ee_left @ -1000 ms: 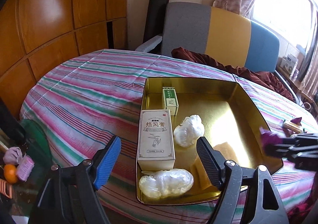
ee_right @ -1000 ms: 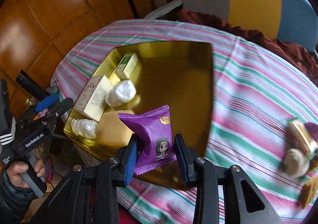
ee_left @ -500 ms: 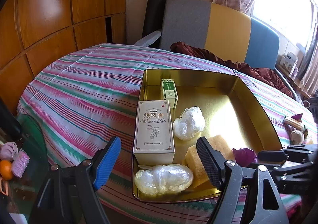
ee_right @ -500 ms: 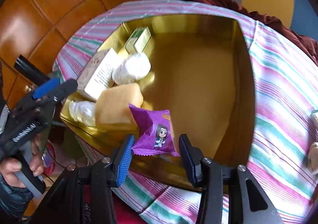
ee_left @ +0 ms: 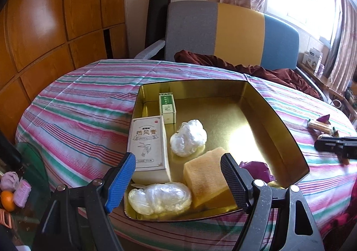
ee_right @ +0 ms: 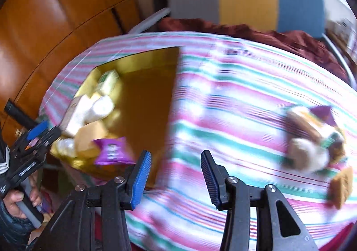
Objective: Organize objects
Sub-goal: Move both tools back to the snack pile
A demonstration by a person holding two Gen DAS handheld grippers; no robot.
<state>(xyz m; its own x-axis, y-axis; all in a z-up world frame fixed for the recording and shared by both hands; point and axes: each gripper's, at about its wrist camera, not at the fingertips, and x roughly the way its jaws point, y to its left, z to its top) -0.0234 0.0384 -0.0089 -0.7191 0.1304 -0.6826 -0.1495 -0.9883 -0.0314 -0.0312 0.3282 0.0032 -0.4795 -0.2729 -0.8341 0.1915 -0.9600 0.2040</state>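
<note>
Both tongs gape empty: left gripper (ee_left: 178,180) over the gold tin (ee_left: 287,135); right gripper (ee_right: 176,175) I'd square on the blurred snack pile (ee_right: 312,139) before closing.

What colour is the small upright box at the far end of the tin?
Green and white; the small box shows best in the left wrist view, inside the gold tin.

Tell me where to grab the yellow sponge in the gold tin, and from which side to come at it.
Grip the yellow sponge across its two long side faces, coming down from above. It lies flat as a thick block with its top bare. The large white box and the plastic-wrapped bundle crowd its left, the purple packet its right, so a sideways approach looks cramped inside the gold tin.
</note>
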